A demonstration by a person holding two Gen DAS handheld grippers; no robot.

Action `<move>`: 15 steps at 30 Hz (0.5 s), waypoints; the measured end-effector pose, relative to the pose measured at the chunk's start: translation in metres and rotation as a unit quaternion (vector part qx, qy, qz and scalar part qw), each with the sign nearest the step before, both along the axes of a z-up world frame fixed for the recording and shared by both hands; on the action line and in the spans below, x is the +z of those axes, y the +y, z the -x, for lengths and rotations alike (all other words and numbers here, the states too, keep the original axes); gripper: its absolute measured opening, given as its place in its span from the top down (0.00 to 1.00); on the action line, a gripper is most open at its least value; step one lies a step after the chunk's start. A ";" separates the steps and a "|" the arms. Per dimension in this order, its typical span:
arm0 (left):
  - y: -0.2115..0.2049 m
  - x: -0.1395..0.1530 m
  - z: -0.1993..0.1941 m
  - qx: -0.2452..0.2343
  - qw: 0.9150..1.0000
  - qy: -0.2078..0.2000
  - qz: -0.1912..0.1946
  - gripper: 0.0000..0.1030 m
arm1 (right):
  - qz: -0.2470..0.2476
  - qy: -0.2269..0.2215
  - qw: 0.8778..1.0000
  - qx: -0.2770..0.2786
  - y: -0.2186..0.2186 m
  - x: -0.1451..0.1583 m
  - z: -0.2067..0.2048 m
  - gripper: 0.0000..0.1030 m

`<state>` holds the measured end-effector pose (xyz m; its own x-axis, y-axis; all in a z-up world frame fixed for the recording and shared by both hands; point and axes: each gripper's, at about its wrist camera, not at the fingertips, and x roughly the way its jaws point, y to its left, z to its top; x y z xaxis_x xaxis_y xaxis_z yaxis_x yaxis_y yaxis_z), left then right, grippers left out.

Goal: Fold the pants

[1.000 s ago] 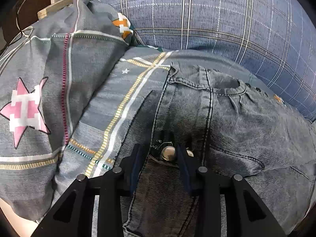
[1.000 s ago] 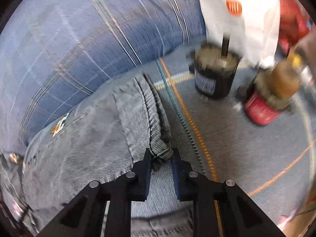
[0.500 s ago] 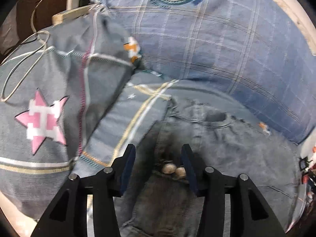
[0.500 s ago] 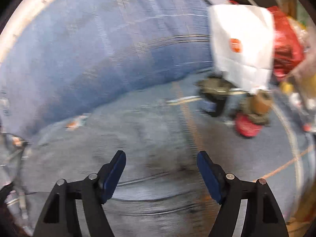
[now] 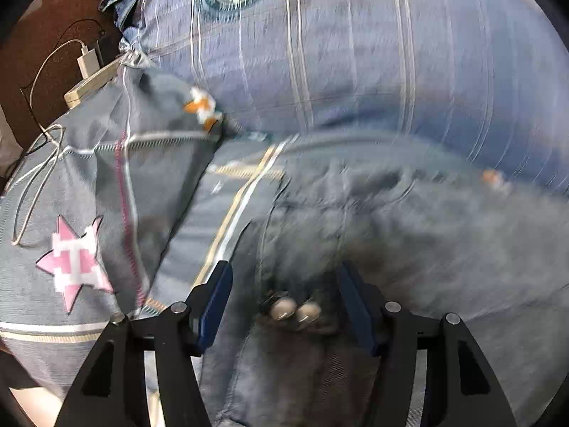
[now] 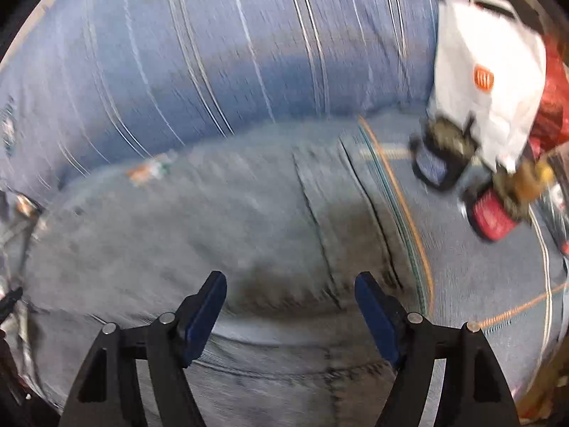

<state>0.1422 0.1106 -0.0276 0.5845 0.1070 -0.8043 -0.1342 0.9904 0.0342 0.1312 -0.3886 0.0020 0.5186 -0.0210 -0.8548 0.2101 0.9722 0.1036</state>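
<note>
Left tool [image 5: 284,299]: jaws opening, nothing pinched; the pants [image 5: 409,249] lie under and between the fingers, pads clear of the cloth. Two metal buttons [image 5: 295,310] of the waistband sit in the gap, low in frame. Right tool [image 6: 290,306]: jaws wide apart, gripping nothing, hovering over the same grey denim pants [image 6: 195,242]; the waistband seam runs across just in front of the pads.

Pants lie spread flat on the bed, on a grey-blue sheet [image 6: 462,267] with orange and white lines. Both views blurred.

Left view, beside the pants: grey patterned pillow [image 5: 89,195] with a pink star [image 5: 73,261], a white cable looped on it. Behind the pants: big blue plaid duvet [image 5: 355,71], touching their far edge. Far left corner: white charger [image 5: 87,64] on a brown surface.

Right view, beyond the pants on the sheet: dark jar [image 6: 441,163], red-labelled bottle [image 6: 496,220], white bag [image 6: 490,82] with an orange logo behind them.
</note>
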 end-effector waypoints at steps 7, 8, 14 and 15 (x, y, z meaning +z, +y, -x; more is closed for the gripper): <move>-0.021 -0.057 -0.020 -0.024 0.994 0.093 -0.054 0.31 | 0.012 0.015 0.997 0.070 0.062 -0.021 -0.007 0.21; -0.017 -0.053 -0.017 -0.022 0.995 0.081 -0.044 0.31 | 0.028 0.053 0.996 0.070 0.064 -0.038 -0.012 0.21; 0.016 -0.005 -0.035 -0.010 0.999 0.007 0.044 0.31 | 0.025 0.021 0.997 0.072 0.047 -0.006 -0.007 0.21; 0.023 -0.003 -0.046 -0.011 0.998 0.009 0.067 0.31 | 0.006 0.011 0.998 0.062 0.036 0.004 -0.010 0.21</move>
<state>0.1883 0.1331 -0.0303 0.5713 -0.0140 -0.8206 -0.1138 0.9888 -0.0961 0.1408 -0.3524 0.0056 0.4996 0.0317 -0.8657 0.0911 0.9919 0.0889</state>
